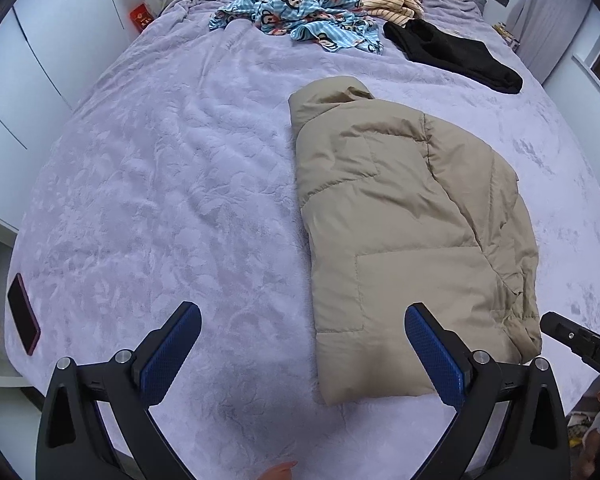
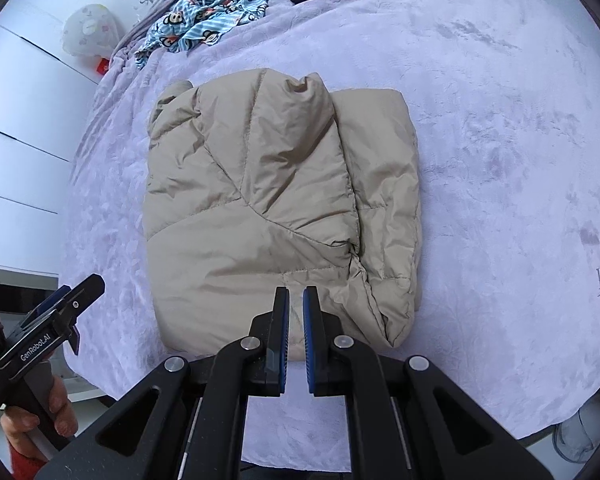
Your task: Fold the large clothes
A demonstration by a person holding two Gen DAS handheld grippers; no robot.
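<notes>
On the bed (image 1: pixel 140 160), jacket (image 1: pixel 400 220) lies lengthwise, collar away.

"GenRobot.AI" stands on the left gripper (image 2: pixel 66 312); "DAS" on the right gripper (image 1: pixel 580 340).

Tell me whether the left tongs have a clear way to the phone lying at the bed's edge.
Probably yes. The left tongs stand open and empty above bare blanket; the phone lies uncovered to their left, with the folded beige jacket on the other side, out of the way.
</notes>
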